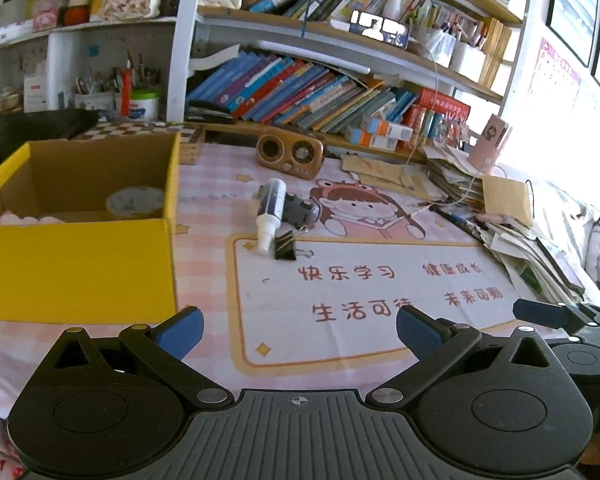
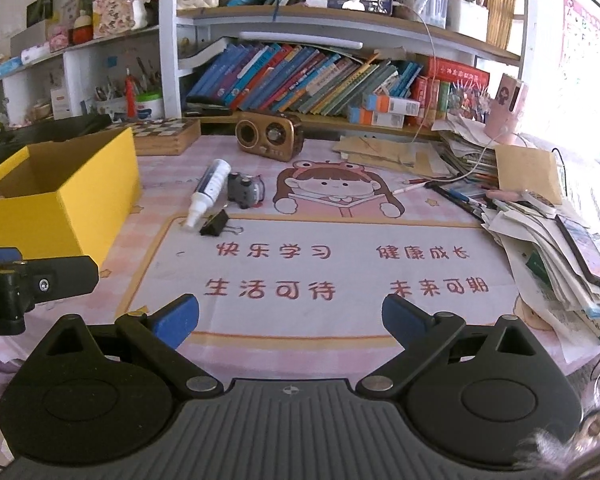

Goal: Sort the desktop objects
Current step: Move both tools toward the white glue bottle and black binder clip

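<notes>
Desktop objects wait in a tight cluster mid-mat: going left to right, the white spray bottle (image 2: 209, 191) lies on its side, the black binder clip (image 2: 216, 224) at its nozzle, the small grey toy car (image 2: 244, 190) touching its flank. The bottle looks light and slick, so grip the body crosswise; the clip is stiff, best pinched across its black back. Far left, the yellow box (image 1: 76, 268) holds a round lidded tub (image 1: 135, 201) and something pink. The left gripper (image 1: 300, 326) and right gripper (image 2: 290, 316) hover, jaws spread wide, empty.

Left gripper (image 1: 299, 334), right gripper (image 2: 291, 322): black linkage arms, blue fingers (image 1: 182, 330), silver pivot screws, ribbed grey base.
</notes>
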### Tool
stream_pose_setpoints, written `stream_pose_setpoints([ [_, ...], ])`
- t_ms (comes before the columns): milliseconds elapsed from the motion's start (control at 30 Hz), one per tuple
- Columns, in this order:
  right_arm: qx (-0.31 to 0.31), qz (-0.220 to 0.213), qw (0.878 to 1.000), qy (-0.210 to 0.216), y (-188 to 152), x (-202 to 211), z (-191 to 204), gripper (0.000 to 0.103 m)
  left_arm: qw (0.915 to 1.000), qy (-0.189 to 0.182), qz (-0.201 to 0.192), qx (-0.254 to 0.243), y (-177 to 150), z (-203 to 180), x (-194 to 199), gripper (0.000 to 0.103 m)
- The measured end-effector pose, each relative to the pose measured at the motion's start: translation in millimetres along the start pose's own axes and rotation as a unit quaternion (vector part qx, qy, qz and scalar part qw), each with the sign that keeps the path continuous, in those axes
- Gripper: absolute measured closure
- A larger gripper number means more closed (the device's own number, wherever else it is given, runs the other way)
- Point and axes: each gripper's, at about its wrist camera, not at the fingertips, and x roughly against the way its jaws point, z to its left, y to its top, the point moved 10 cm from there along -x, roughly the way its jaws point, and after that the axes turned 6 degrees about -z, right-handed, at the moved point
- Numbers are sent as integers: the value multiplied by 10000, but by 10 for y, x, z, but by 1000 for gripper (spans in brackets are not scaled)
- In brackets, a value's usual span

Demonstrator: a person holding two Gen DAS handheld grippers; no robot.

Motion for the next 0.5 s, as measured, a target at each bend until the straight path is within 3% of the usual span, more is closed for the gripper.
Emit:
stream_pose_setpoints([
  [500, 99, 302, 9993, 211, 236, -718, -500, 4, 9994, 180, 236, 188, 174, -276, -686, 0],
])
